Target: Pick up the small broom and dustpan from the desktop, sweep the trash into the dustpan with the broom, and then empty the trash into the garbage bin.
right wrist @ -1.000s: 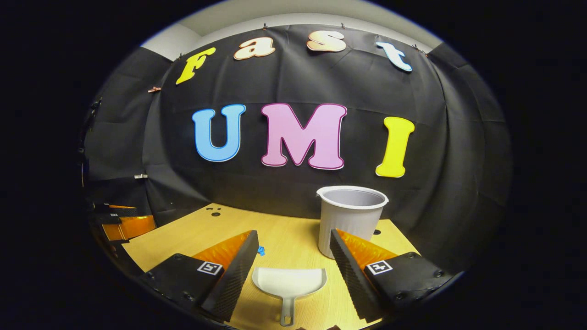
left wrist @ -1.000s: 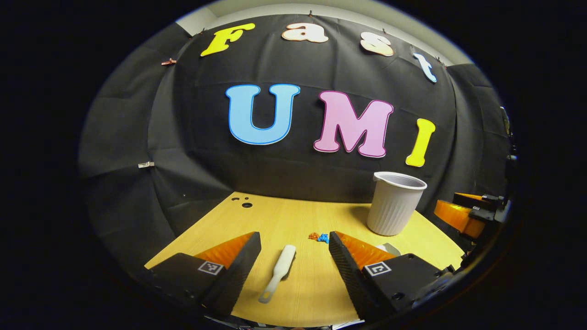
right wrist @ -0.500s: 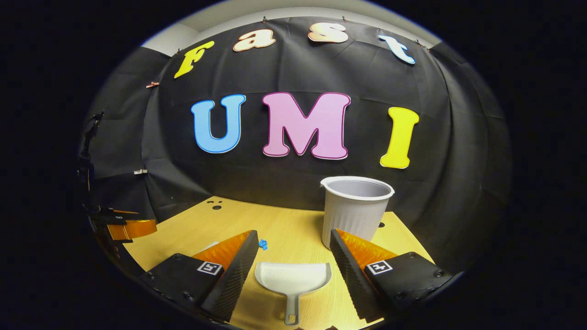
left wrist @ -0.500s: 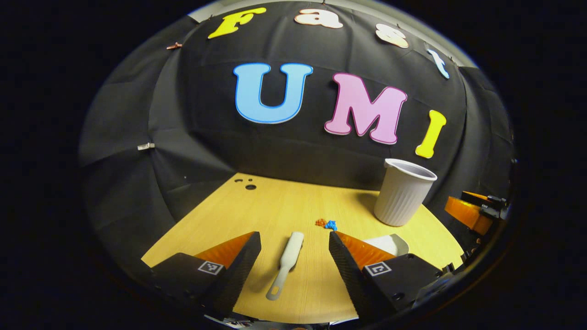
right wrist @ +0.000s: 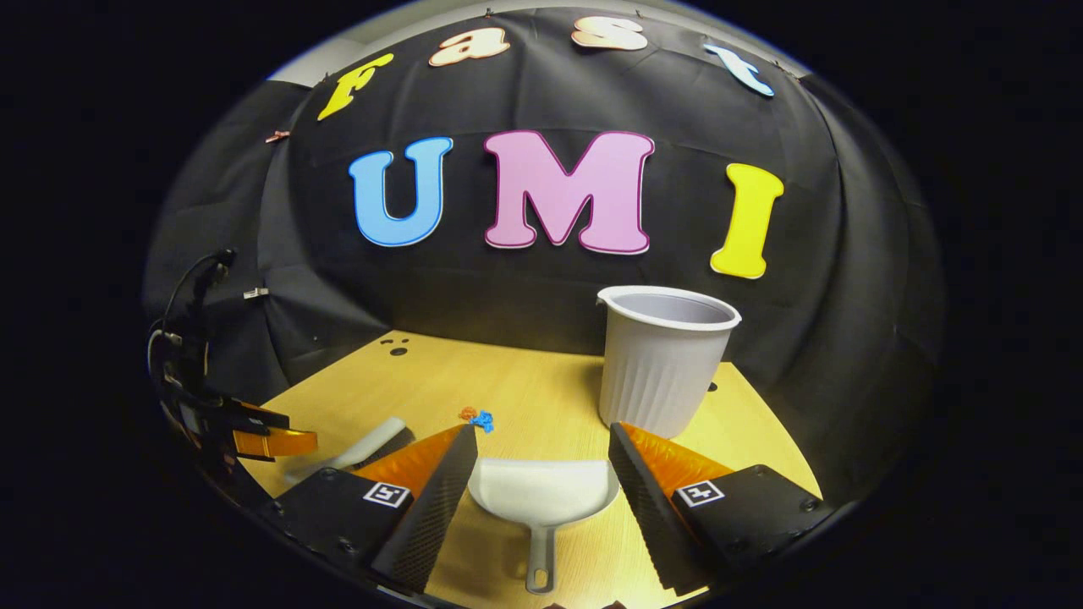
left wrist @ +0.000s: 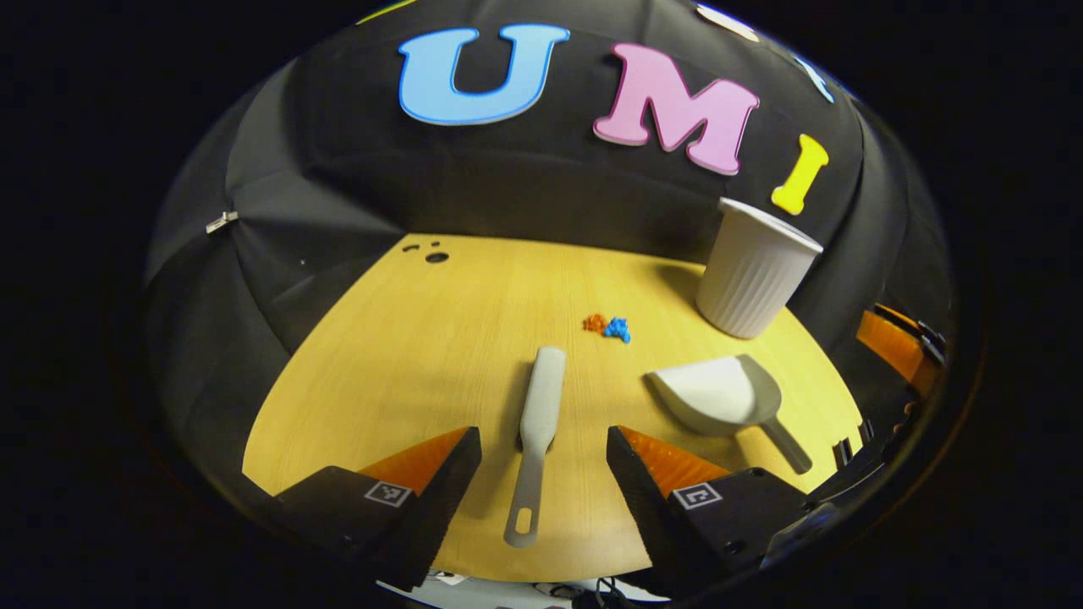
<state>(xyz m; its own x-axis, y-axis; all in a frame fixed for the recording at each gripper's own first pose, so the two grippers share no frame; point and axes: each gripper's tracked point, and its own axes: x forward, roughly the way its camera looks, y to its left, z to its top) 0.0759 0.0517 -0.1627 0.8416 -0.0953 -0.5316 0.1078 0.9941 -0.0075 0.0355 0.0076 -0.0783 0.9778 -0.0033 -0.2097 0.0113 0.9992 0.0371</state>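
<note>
1. The small broom (left wrist: 538,423) is pale grey and lies flat on the yellow wooden desktop (left wrist: 406,355), handle end with its hanging hole nearest the camera. In the left gripper view it sits between the two fingers of the left gripper (left wrist: 543,474), which is spread wide and touches nothing.
2. The dustpan (right wrist: 543,495) is the same pale grey and rests on the desktop with its mouth facing the back wall and its handle toward the camera. It lies between the fingers of the right gripper (right wrist: 541,491), which is likewise spread apart with both fingers clear of it.
3. The trash (left wrist: 607,326), a small heap of orange and blue bits, lies beyond the broom's tip, near the middle of the desktop.
4. The garbage bin (right wrist: 664,359), a ribbed pale tub, stands upright at the back right of the desktop.
5. Each gripper finger carries a small square black-and-white marker (left wrist: 388,493); no readable brand or wording appears on the broom, dustpan or bin.
</note>
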